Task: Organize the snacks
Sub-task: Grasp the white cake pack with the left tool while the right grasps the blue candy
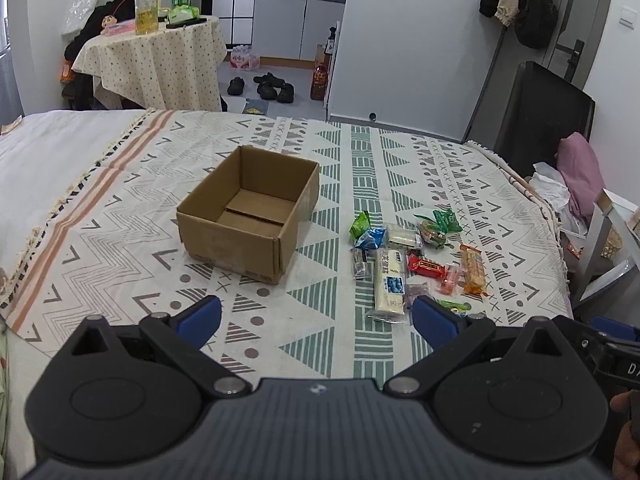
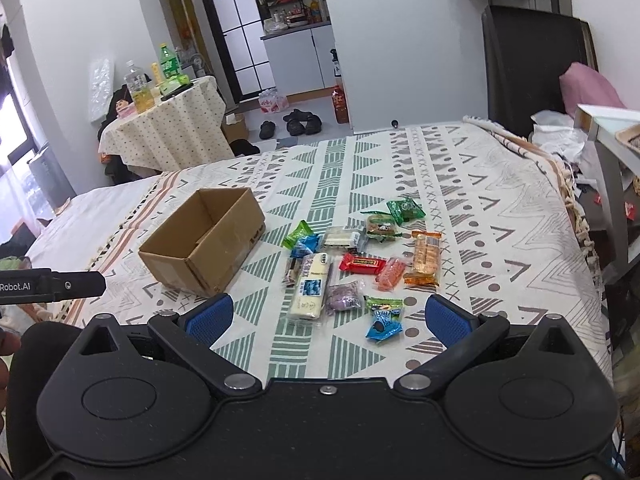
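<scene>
An open, empty cardboard box [image 1: 248,216] [image 2: 204,246] sits on the patterned bedspread [image 1: 120,240] [image 2: 480,208]. To its right lies a cluster of several wrapped snacks: a long white pack [image 1: 390,284] [image 2: 311,285], a red bar [image 1: 426,267] [image 2: 362,264], an orange cracker pack [image 1: 473,270] [image 2: 426,258], green packets [image 1: 446,220] [image 2: 406,209] and a blue-green packet [image 2: 383,318]. My left gripper [image 1: 316,318] hovers open, near and between box and snacks. My right gripper [image 2: 328,316] is open just short of the snack pile, nothing between its fingers.
A small table with a dotted cloth [image 1: 160,56] [image 2: 168,128] carries bottles beyond the bed's far left. Shoes [image 1: 268,84] lie on the floor. A black chair [image 1: 536,120] and a white shelf unit [image 2: 612,152] stand at the bed's right edge.
</scene>
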Demonstrator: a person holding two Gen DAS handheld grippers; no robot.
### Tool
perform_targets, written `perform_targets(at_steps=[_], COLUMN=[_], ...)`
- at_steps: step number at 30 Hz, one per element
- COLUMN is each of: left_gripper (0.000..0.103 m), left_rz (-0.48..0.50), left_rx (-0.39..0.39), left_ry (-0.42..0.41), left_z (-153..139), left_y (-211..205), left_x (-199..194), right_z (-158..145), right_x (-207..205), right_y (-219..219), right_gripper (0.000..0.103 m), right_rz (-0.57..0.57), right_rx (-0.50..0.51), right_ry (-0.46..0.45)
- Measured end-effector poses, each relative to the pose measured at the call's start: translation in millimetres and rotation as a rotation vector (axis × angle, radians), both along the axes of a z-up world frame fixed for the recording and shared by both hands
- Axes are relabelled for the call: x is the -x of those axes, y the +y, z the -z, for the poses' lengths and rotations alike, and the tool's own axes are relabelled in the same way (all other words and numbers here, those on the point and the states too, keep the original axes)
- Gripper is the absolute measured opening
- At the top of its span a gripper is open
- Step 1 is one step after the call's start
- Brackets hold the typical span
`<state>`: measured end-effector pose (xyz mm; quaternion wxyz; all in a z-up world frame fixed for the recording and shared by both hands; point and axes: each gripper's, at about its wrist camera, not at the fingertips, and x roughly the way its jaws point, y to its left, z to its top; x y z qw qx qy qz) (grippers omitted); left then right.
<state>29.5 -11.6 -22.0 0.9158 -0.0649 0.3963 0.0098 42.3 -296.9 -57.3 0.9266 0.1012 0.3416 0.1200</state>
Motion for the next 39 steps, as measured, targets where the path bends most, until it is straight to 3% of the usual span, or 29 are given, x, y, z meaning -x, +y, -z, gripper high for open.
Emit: perform_targets(at_steps=[19, 24, 30, 37, 39], left_gripper=[0.099, 0.088, 0.079, 0.069, 0.065], left_rz=[-0.042, -0.047, -0.038, -0.018, -0.012], left_rx=[0.017, 0.029, 0.037, 0.049, 0.05], left_ry=[0.1, 0.137, 0.166, 0.229, 0.25], left_z=[47, 62, 77, 106, 115], left_y=[-40, -53, -67, -83, -87], left_x=[-55, -74, -97, -126, -133], right_z=[48, 60, 78, 106, 113], right_x=[-46, -63, -84, -112, -118], right_y=[-40, -46, -50, -47, -45], right_gripper=[0.101, 0.097, 0.087, 0.066, 0.066], right_rz=[0.012, -0.006, -0.006, -0.007, -0.013], right_rx=[-0.066, -0.117, -0.131, -0.166, -0.173], right_ry=[0.093, 0.141, 0.199, 0.307, 0.333])
